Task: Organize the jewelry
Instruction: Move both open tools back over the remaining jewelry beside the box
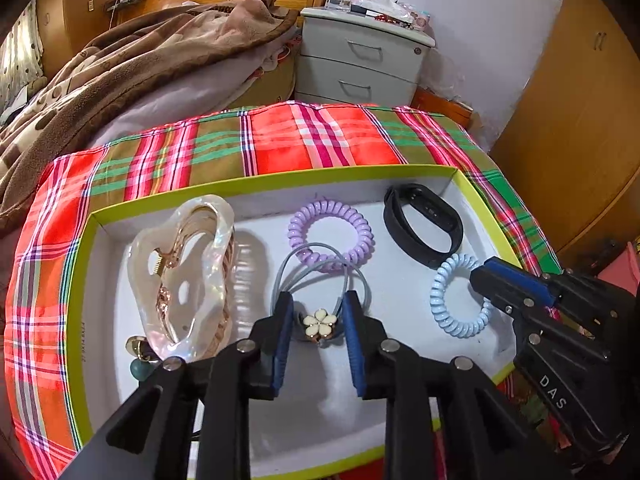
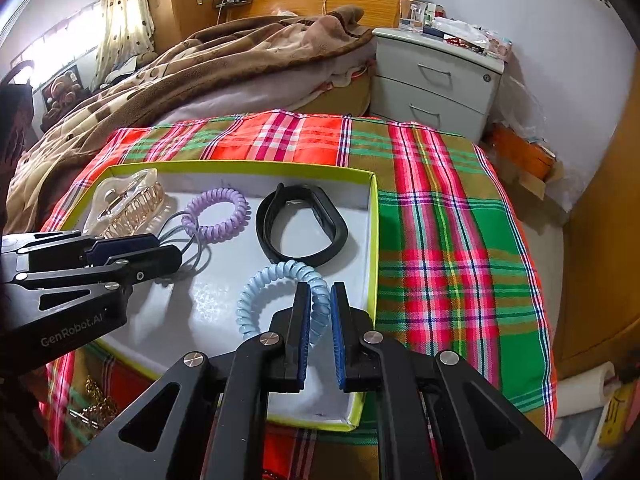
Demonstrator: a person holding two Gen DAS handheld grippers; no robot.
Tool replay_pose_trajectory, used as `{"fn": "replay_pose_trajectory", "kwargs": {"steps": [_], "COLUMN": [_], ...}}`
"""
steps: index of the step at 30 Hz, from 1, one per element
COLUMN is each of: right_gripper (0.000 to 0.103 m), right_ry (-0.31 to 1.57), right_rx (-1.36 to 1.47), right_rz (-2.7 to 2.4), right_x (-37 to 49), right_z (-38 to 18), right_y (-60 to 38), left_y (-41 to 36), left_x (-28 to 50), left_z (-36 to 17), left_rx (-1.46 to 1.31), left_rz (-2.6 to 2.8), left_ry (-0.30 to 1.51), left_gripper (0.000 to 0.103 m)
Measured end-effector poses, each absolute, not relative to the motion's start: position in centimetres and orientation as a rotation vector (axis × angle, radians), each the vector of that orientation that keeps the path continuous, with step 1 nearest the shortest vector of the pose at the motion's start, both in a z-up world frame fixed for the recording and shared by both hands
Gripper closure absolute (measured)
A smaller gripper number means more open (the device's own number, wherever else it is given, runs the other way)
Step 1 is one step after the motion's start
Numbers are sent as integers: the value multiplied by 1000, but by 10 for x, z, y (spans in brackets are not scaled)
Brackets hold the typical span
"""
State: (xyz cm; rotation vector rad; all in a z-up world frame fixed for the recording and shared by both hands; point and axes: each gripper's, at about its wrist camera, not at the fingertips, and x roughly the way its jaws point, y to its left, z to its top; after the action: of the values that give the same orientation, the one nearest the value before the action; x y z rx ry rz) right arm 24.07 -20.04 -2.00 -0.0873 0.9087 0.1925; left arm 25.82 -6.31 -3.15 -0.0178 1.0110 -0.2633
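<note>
A shallow white box with a lime rim [image 1: 256,179] [image 2: 374,240] holds the jewelry. In it lie a clear claw clip [image 1: 188,276] [image 2: 128,200], a purple spiral hair tie [image 1: 331,232] [image 2: 218,214], a black wristband [image 1: 424,224] [image 2: 302,226], a light blue spiral hair tie [image 1: 456,296] [image 2: 276,292] and a grey hair tie with a cream flower [image 1: 320,322]. My left gripper [image 1: 318,312] [image 2: 168,248] is open with the flower between its fingers. My right gripper [image 2: 320,300] [image 1: 486,270] has its jaws close around the blue tie's rim.
The box sits on a red and green plaid cloth [image 1: 280,140] [image 2: 440,220]. A small green and gold earring [image 1: 138,360] lies in the box's near left corner. A gold chain [image 2: 96,400] lies on the cloth outside the box. A bed and a grey drawer unit [image 1: 360,64] stand behind.
</note>
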Motion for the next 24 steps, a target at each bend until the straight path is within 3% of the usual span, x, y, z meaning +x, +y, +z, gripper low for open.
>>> {"fn": "replay_pose_trajectory", "kwargs": {"steps": [8,24], "right_gripper": [91,88], "right_ry": [904,838], "right_rx": [-61,-5], "right_rz": [199,201], "right_x": [239,218], "right_z": [-17,4], "right_y": [-205,-210], "left_y": [-64,-57], "left_x": [256,226], "left_z": [-28,3], "left_rx": [-18,-22], "left_rz": [-261,-246], "left_ry": [1009,939], "left_gripper": [64,64]}}
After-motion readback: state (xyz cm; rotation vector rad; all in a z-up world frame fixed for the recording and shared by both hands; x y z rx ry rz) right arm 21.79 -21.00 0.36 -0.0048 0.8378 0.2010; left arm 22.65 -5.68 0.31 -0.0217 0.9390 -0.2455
